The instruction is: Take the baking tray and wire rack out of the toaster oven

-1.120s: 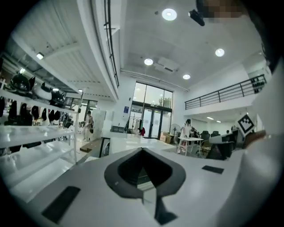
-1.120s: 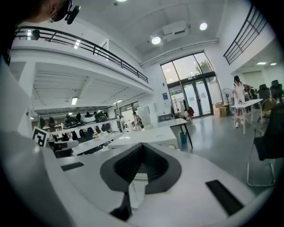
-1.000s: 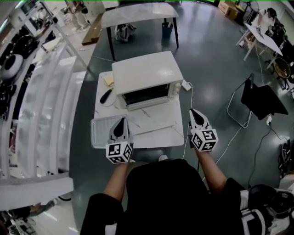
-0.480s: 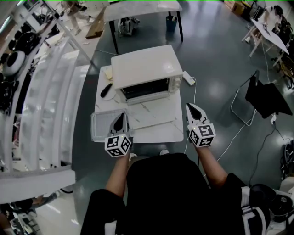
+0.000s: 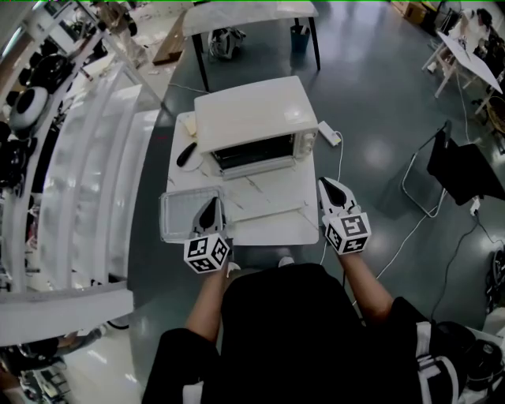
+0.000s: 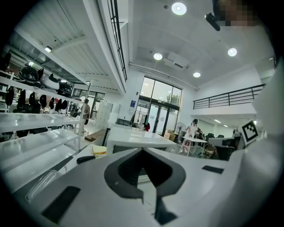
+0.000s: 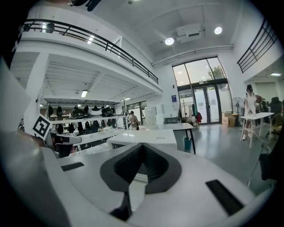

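Note:
A white toaster oven (image 5: 251, 117) stands on a small white table (image 5: 272, 230), its dark front opening (image 5: 254, 155) facing me. Its door (image 5: 267, 197) seems to lie open flat in front. A shallow grey rectangular tray (image 5: 183, 211) rests on the table's left front corner. My left gripper (image 5: 210, 203) hovers shut over the tray's right edge, holding nothing. Level with the table's right edge, my right gripper (image 5: 330, 184) is also shut and empty. Both gripper views look across the shut tips, left gripper (image 6: 143, 151) and right gripper (image 7: 142, 146), toward the oven (image 6: 133, 141). The inside of the oven is too dark to read.
A black-handled tool (image 5: 186, 154) and a yellow pad (image 5: 189, 125) lie left of the oven. A power strip (image 5: 330, 133) with a cable hangs off the right side. White shelving (image 5: 79, 181) runs along the left, a dark-legged table (image 5: 245, 16) stands behind, and a black chair (image 5: 465, 167) is at the right.
The head view has shifted slightly. Both grippers stay shut and keep their places by the table.

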A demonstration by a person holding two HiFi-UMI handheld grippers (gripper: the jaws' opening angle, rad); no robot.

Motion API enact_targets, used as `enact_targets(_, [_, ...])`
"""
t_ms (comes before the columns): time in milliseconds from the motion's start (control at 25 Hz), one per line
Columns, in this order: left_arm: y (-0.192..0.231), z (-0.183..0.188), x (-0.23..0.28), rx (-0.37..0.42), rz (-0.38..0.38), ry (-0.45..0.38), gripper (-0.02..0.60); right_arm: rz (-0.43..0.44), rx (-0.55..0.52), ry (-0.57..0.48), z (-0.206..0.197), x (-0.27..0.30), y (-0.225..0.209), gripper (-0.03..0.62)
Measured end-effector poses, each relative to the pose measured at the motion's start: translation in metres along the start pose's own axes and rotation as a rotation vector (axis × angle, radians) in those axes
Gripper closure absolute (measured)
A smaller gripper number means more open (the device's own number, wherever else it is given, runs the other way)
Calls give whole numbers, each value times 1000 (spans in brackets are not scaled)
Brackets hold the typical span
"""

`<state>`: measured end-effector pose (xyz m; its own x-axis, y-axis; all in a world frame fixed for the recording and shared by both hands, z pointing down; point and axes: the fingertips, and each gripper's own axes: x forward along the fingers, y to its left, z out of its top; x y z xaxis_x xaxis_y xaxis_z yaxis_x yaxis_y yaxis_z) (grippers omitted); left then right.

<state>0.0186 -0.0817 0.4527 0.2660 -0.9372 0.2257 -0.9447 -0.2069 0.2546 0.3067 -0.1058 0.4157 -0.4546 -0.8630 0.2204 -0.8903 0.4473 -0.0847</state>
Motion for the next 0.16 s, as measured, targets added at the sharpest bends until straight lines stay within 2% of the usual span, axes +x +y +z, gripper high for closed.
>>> enact_targets(160, [-3, -10, -6, -16, 10, 12, 561, 9, -2, 17, -8, -5, 1, 571])
